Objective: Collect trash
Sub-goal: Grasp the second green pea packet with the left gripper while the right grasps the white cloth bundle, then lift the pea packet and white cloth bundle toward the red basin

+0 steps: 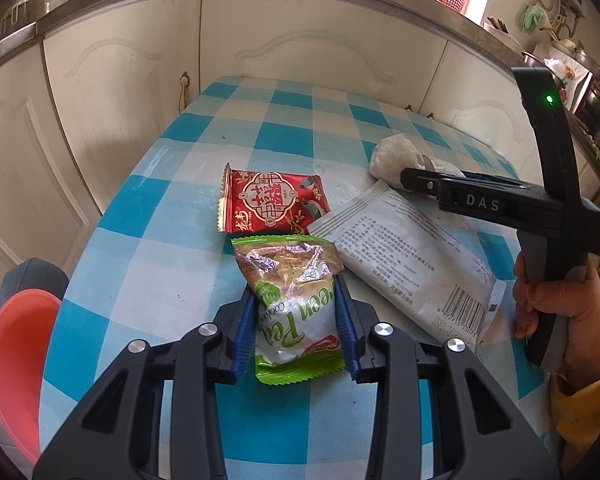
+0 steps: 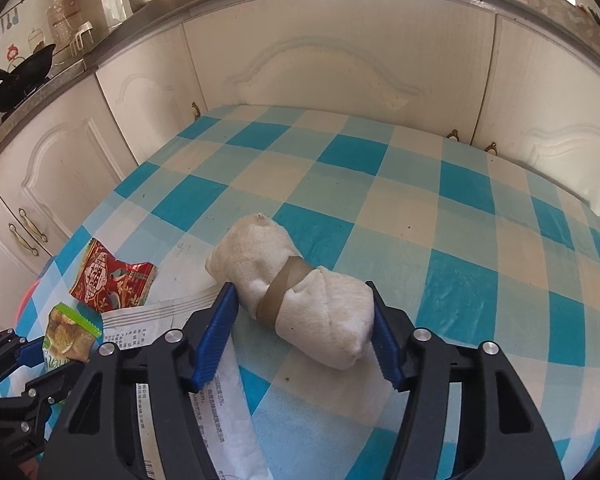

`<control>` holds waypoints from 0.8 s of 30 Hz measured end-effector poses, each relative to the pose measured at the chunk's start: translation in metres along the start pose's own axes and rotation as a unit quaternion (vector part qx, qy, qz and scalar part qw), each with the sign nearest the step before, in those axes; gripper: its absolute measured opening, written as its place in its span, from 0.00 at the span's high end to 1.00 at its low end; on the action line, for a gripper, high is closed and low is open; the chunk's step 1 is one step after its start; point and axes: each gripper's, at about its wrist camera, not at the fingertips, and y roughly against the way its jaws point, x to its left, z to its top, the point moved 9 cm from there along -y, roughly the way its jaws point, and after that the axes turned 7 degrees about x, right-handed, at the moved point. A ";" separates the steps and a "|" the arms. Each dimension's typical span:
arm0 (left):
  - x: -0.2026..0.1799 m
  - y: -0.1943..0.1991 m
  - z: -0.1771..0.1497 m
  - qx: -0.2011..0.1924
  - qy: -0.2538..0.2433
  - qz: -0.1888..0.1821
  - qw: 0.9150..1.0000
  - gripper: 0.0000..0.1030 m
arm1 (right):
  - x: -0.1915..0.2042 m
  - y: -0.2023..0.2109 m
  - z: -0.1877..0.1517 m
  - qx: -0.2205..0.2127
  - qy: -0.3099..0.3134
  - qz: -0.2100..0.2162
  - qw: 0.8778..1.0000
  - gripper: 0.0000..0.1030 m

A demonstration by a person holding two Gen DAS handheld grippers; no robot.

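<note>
crinkled foil wrapper (image 1: 296,300), ribbed blue tool (image 1: 300,330) pads

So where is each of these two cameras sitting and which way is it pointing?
Left wrist: on the left gripper, looking forward over the checked table toward the cabinets; its blue fingers flank the green wrapper, and the person's right hand holding the right gripper shows.
Right wrist: on the right gripper, facing the same cabinets; its fingers straddle the white bundle, left gripper at lower left.
Shared: red wrapper, green wrapper, white packet, bundle, table.
</note>
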 end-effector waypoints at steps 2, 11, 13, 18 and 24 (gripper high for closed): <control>0.002 0.001 -0.002 -0.001 0.004 -0.004 1.000 0.64 | -0.001 0.004 -0.004 -0.005 -0.008 0.001 1.000 0.40; 0.011 0.015 -0.011 -0.013 0.012 -0.011 1.000 0.64 | -0.008 0.034 -0.025 -0.035 -0.057 0.014 0.998 0.41; 0.014 0.020 -0.013 -0.016 0.015 -0.013 1.000 0.64 | -0.008 0.043 -0.031 -0.041 -0.067 0.016 0.997 0.41; 0.020 0.034 -0.021 -0.022 0.016 -0.013 1.000 0.64 | -0.004 0.065 -0.048 -0.052 -0.088 0.022 0.995 0.41; 0.029 0.049 -0.029 -0.031 0.024 -0.016 0.999 0.64 | 0.004 0.087 -0.066 -0.059 -0.096 0.023 0.993 0.41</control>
